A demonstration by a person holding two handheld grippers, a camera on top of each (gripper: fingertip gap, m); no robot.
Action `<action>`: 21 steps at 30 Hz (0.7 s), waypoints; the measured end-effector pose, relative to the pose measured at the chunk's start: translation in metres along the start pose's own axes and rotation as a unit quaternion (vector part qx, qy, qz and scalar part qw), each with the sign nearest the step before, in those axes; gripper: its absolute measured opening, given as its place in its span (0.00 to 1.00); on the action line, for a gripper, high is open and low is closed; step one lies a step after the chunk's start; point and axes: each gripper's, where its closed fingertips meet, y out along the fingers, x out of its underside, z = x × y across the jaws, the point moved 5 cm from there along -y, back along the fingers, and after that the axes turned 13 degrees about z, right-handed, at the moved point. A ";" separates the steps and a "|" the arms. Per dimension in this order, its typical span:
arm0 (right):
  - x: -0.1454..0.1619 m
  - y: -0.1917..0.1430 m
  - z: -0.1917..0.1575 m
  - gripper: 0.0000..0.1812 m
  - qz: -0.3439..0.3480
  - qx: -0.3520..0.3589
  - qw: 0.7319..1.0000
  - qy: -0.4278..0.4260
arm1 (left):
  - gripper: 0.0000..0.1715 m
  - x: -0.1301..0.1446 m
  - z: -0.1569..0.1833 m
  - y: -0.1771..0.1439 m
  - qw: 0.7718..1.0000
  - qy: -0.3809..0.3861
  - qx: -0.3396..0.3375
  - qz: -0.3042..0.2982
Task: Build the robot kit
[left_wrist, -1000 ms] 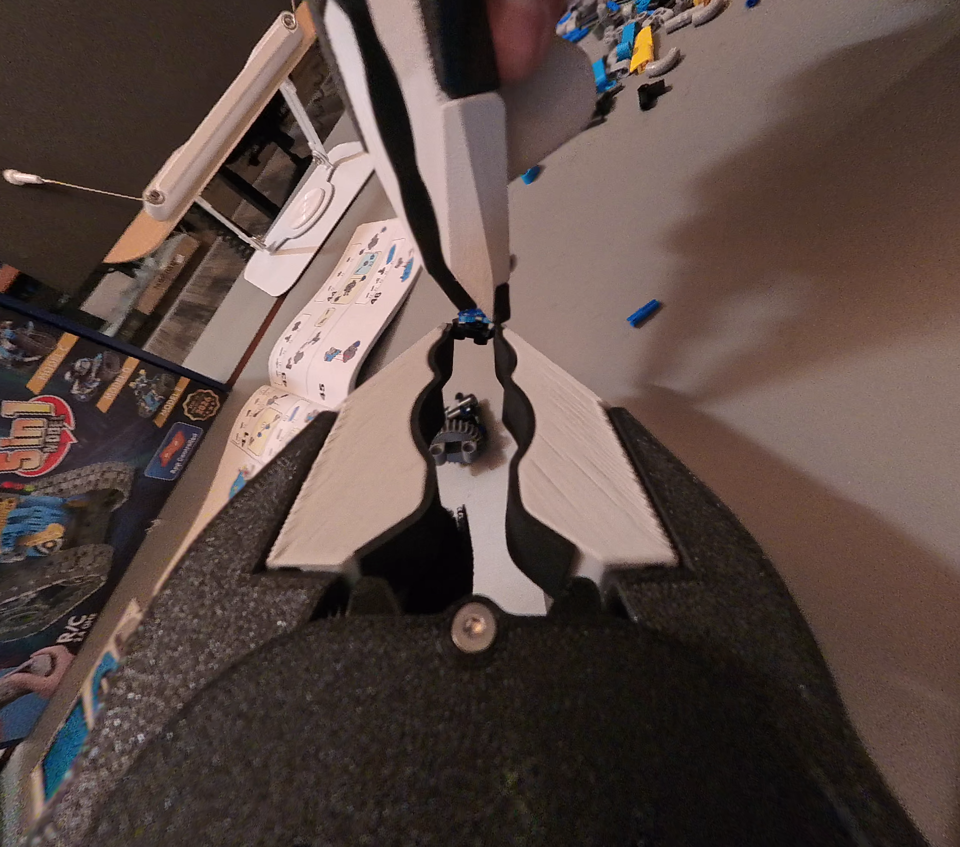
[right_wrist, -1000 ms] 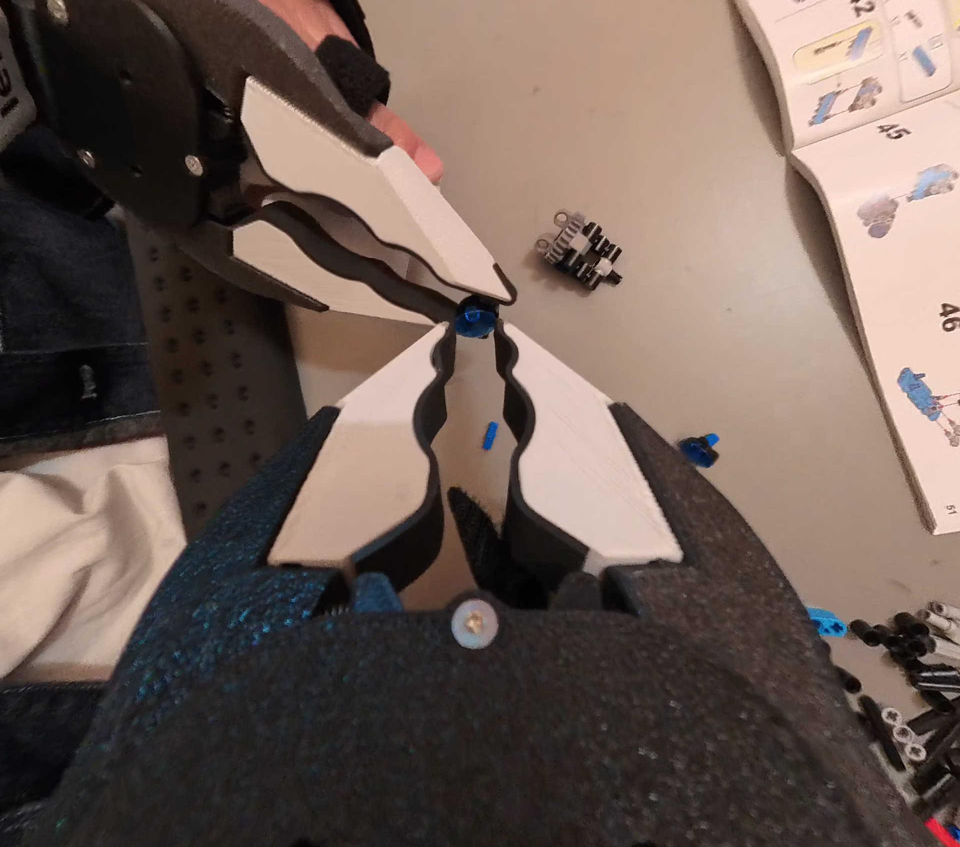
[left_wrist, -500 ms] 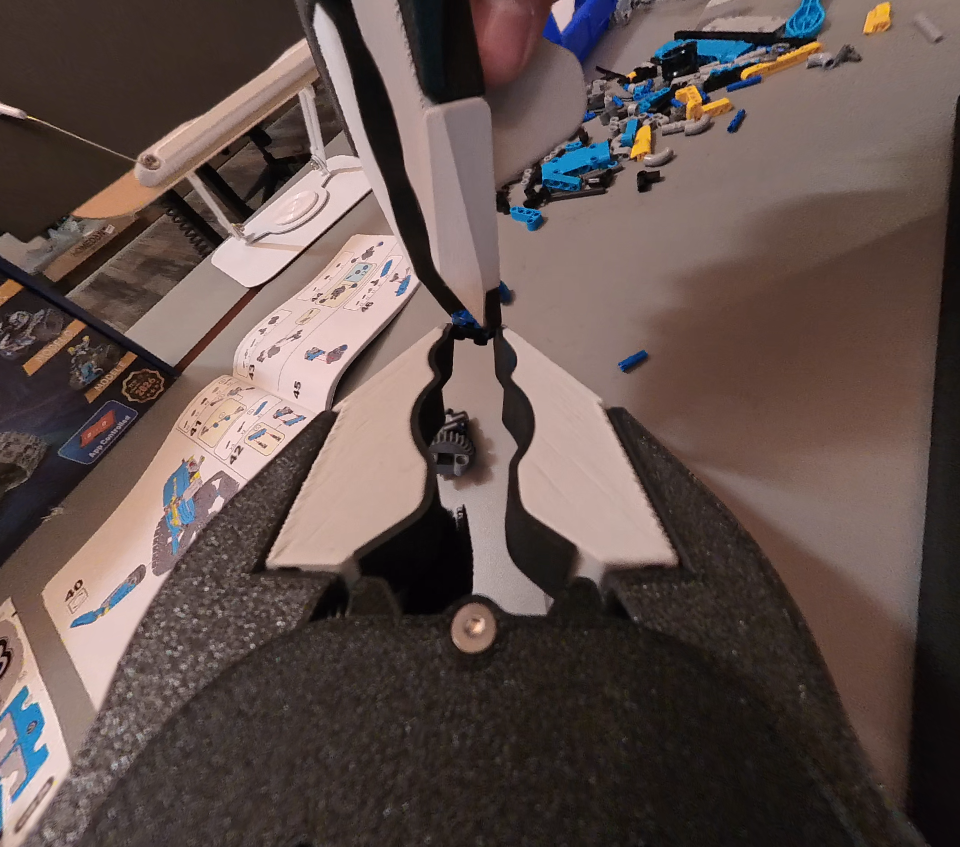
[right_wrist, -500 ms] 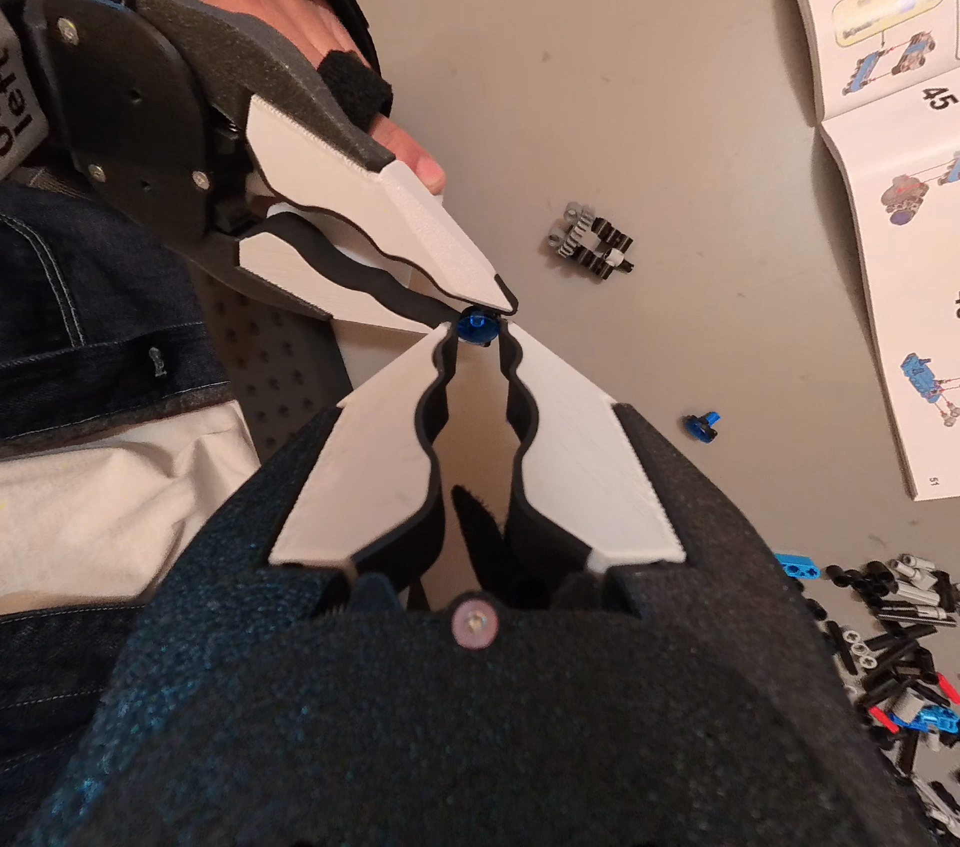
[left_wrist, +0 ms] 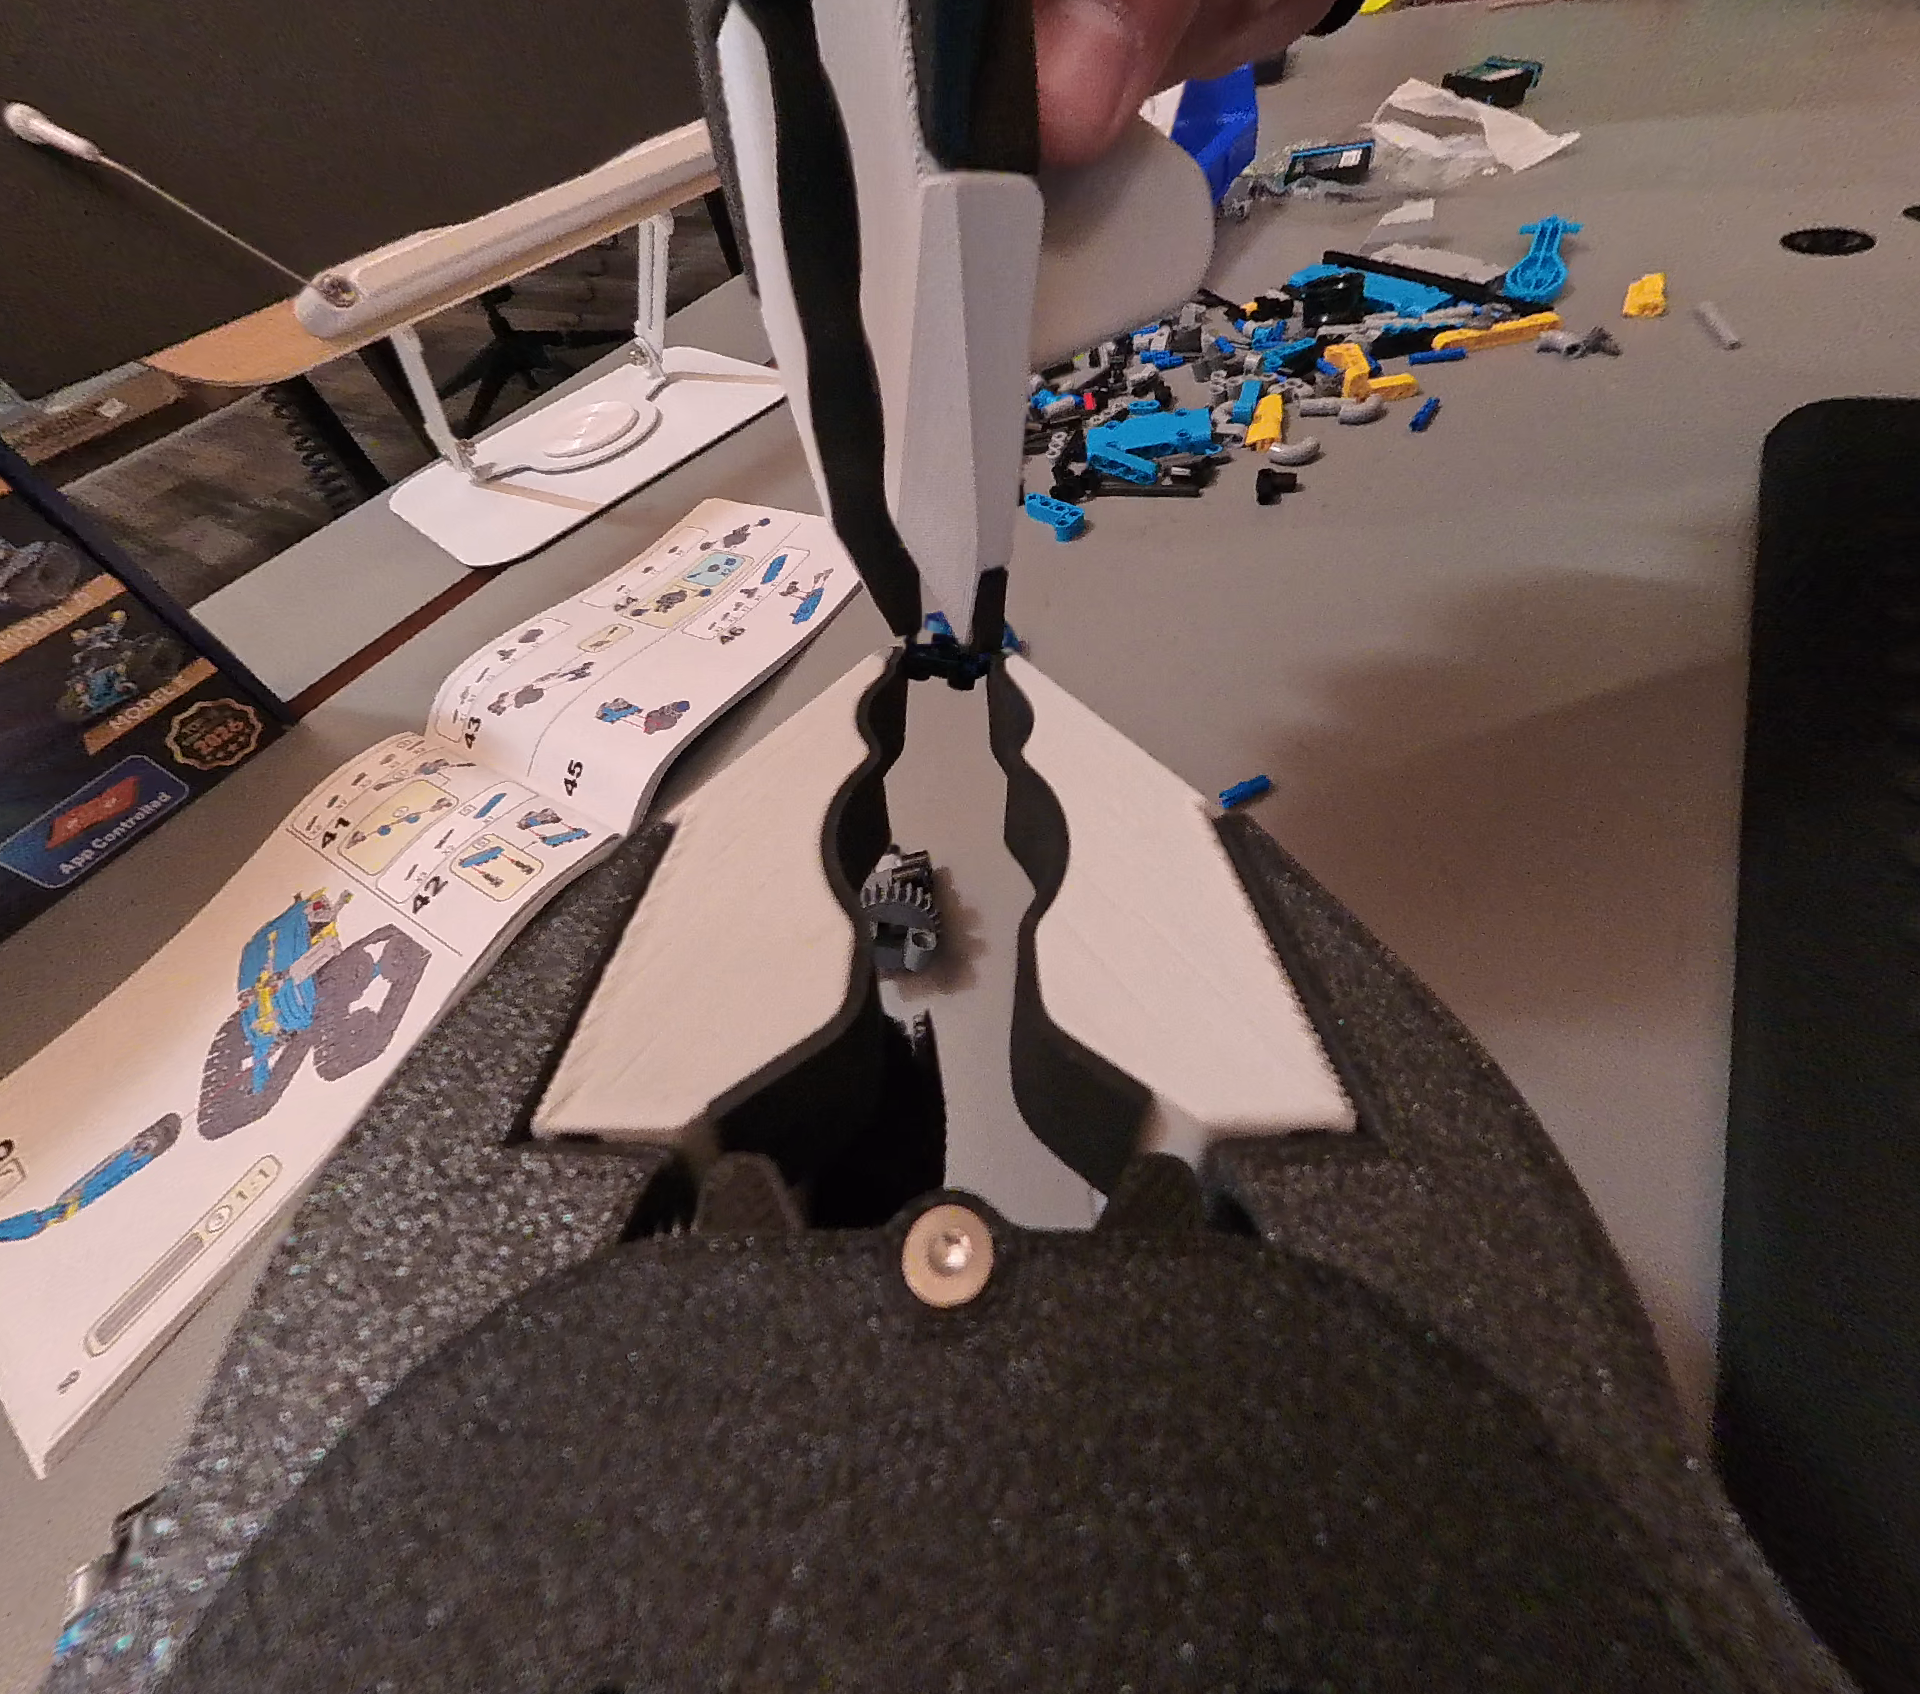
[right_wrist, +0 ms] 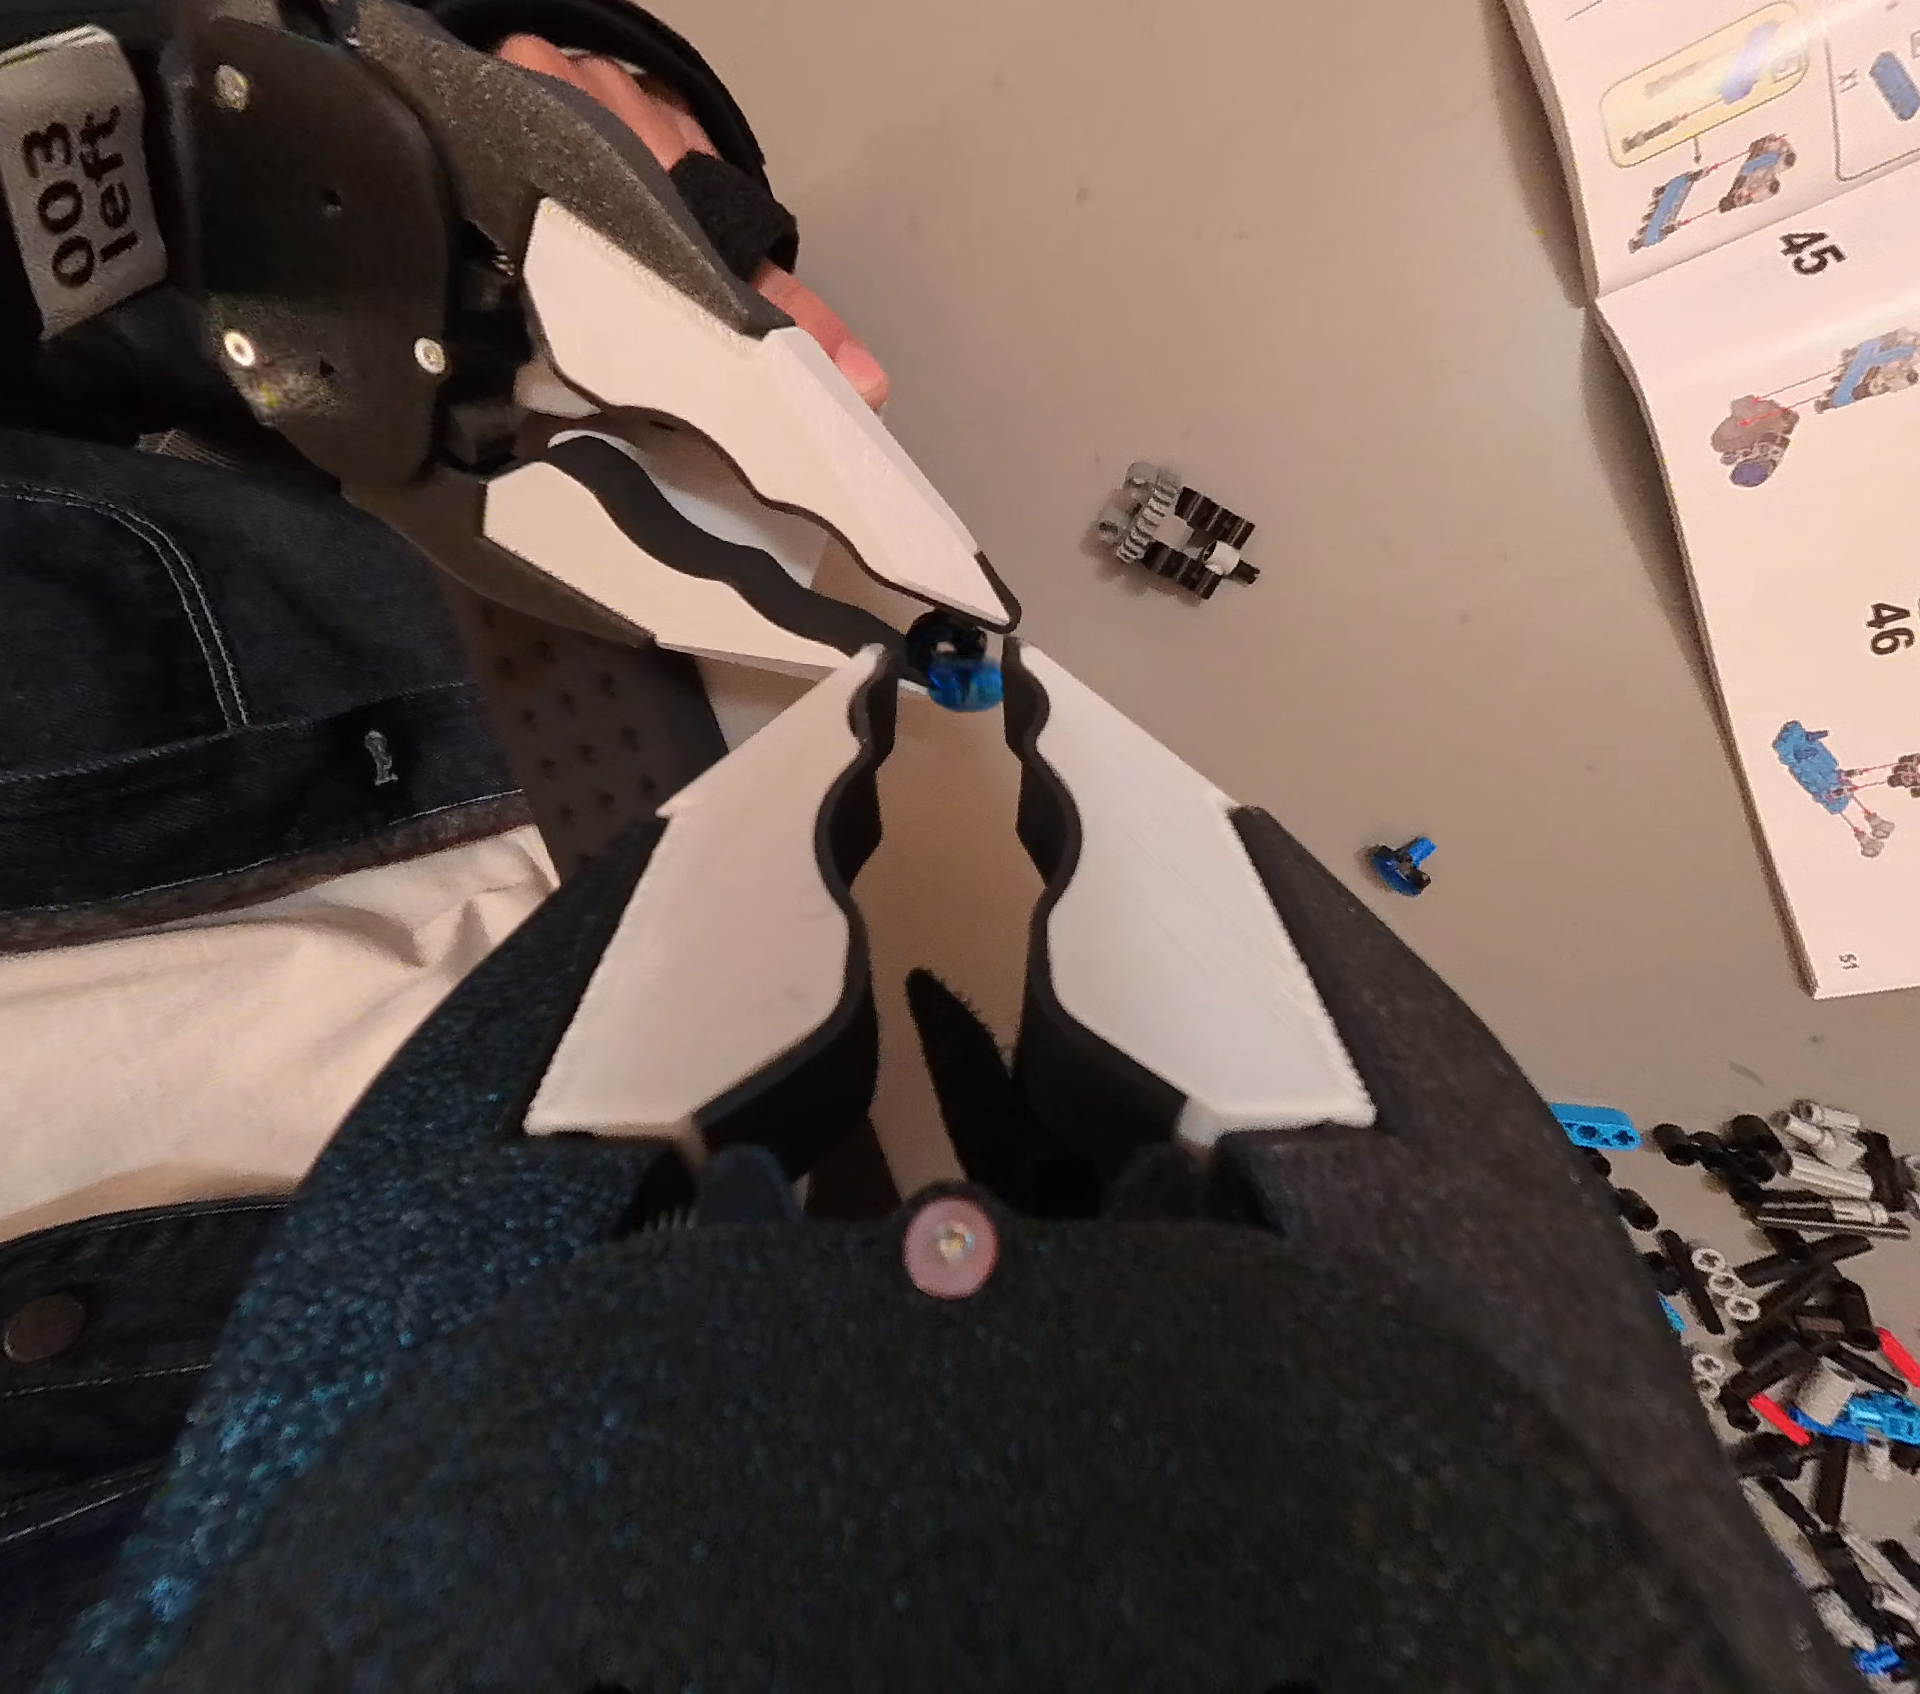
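Left claw point(left_wrist: 940, 668) pinched nearly closed on a small blue-black connector piece point(left_wrist: 943, 659). Right claw point(right_wrist: 951, 668) meets it tip to tip, gripping the same piece, held above the worktop point(right_wrist: 1039, 190). Gear subassembly point(right_wrist: 1174, 535) lies apart, unattached. Loose parts pile point(left_wrist: 1299, 387) and manual point(left_wrist: 416, 823) sit farther out.

My fingertips point(left_wrist: 940, 665) hide most of the small blue piece point(right_wrist: 958, 676); its shape is unclear. The booklet point(right_wrist: 1766, 418) runs off the frame's right edge.

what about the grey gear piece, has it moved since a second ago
No: the grey gear piece keeps its place beside the instruction booklet and blue pin.
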 end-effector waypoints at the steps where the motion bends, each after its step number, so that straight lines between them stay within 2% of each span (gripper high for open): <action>1: -0.002 0.000 0.000 0.11 0.001 -0.001 1.000 0.001 | 0.09 -0.001 -0.001 0.000 1.000 -0.006 0.000 0.003; 4: -0.006 -0.005 0.000 0.15 0.008 -0.004 1.000 -0.001 | 0.09 0.000 -0.004 -0.002 1.000 -0.021 -0.002 0.004; 7: -0.009 -0.020 0.004 0.15 0.058 0.004 0.998 -0.036 | 0.09 0.008 -0.010 -0.006 1.000 -0.015 -0.012 -0.024; 10: 0.019 -0.027 0.041 0.15 0.092 0.120 0.980 -0.133 | 0.09 0.021 -0.024 -0.012 0.997 -0.019 -0.044 -0.067; 11: 0.034 -0.021 0.052 0.15 0.103 0.134 0.976 -0.141 | 0.09 0.024 -0.029 -0.015 0.995 -0.021 -0.056 -0.076; 12: 0.047 -0.009 0.055 0.14 0.122 0.116 0.977 -0.129 | 0.09 0.026 -0.034 -0.017 0.994 -0.026 -0.062 -0.085; 14: 0.062 0.017 0.063 0.15 0.165 0.096 0.975 -0.111 | 0.09 0.033 -0.043 -0.020 0.991 -0.040 -0.080 -0.103; 15: 0.067 0.027 0.072 0.15 0.174 0.114 0.971 -0.116 | 0.09 0.036 -0.045 -0.020 0.990 -0.050 -0.080 -0.106; 18: 0.070 0.042 0.089 0.14 0.190 0.145 0.963 -0.124 | 0.09 0.038 -0.049 -0.021 0.989 -0.065 -0.085 -0.102; 21: 0.062 0.034 0.101 0.12 0.208 0.161 0.958 -0.117 | 0.09 0.040 -0.049 -0.020 0.989 -0.062 -0.084 -0.104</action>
